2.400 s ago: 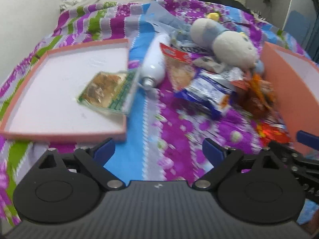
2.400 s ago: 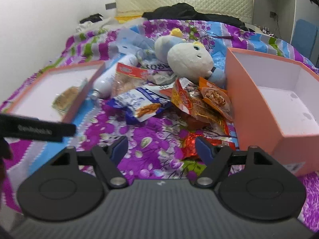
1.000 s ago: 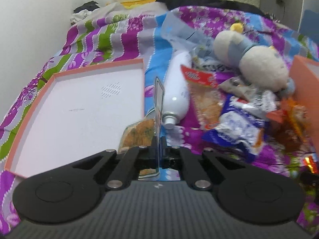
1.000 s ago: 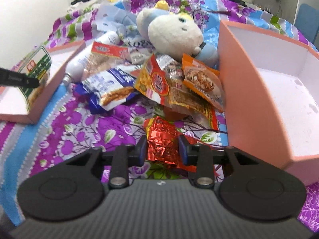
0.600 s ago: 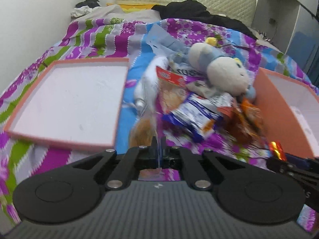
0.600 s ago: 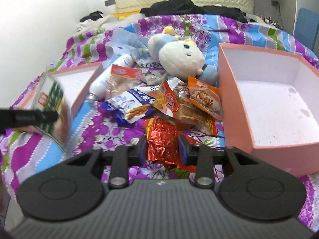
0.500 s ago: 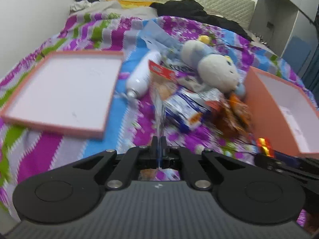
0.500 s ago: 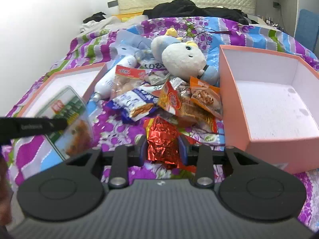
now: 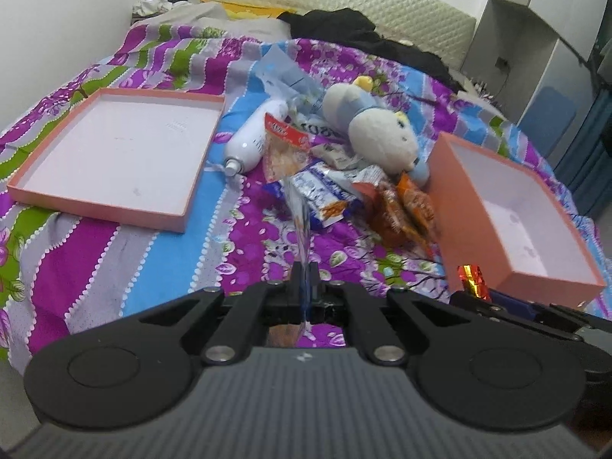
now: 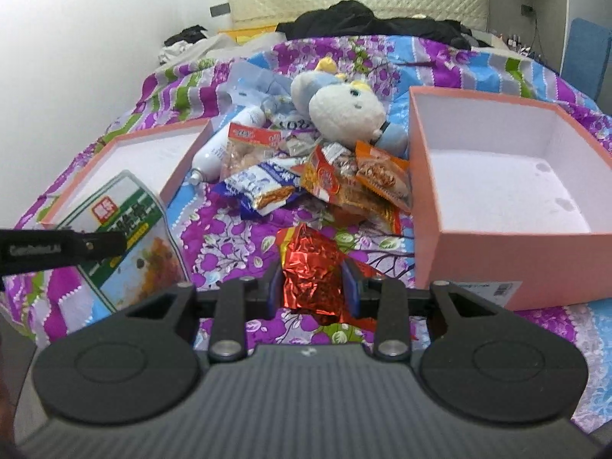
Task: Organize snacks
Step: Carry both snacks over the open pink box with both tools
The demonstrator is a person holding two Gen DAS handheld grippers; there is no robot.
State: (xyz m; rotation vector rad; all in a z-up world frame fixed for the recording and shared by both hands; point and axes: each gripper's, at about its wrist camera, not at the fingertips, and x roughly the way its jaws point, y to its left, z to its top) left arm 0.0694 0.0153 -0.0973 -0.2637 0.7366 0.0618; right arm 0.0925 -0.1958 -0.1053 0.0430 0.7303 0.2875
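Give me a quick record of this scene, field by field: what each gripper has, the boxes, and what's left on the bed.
left gripper: shut on green packet, seen edge-on in its own view
right gripper: shut on red foil packet
deep box: open, holds nothing, right of the pile
lid: shallow, holds nothing, left of the pile
pile: snack packets between lid and box
other items: plush toy, white bottle

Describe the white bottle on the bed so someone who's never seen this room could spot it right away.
Start at the shallow pink box lid lying on the purple floral bedspread. Just off its right edge lies the white bottle on its side, cap end toward the camera, beside a clear snack packet with a red header. It is the only smooth, hard cylinder there; everything near it is crinkly wrapper or plush.
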